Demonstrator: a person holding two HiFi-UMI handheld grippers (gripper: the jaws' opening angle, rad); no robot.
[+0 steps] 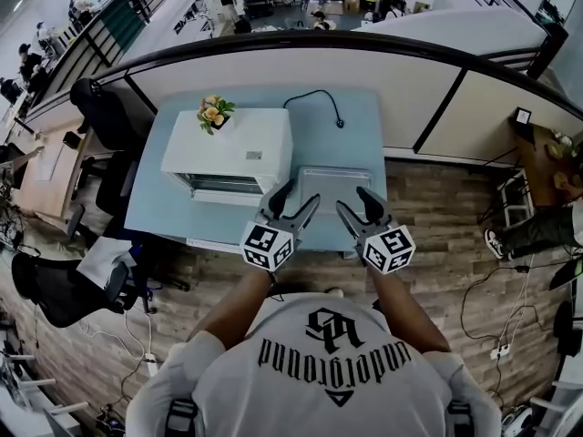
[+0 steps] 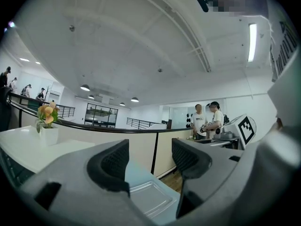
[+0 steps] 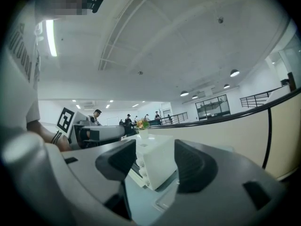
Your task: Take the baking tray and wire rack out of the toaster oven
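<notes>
In the head view a white toaster oven (image 1: pixel 230 151) stands on the left of a light blue table (image 1: pixel 355 135), its glass front facing me. A shallow grey baking tray (image 1: pixel 334 186) lies flat on the table just right of the oven. No wire rack shows in any view. My left gripper (image 1: pixel 295 204) and right gripper (image 1: pixel 359 206) hang side by side over the tray's near edge, both open and empty. The left gripper view shows the tray (image 2: pixel 151 197) below the left gripper (image 2: pixel 150 161). In the right gripper view the oven (image 3: pixel 159 166) sits past the right gripper (image 3: pixel 155 163).
A small pot of flowers (image 1: pixel 215 114) stands on top of the oven. A black cable (image 1: pixel 321 101) lies on the table's far side. A curved partition wall (image 1: pixel 383 76) closes the table's back. Black office chairs (image 1: pixel 98 107) stand to the left.
</notes>
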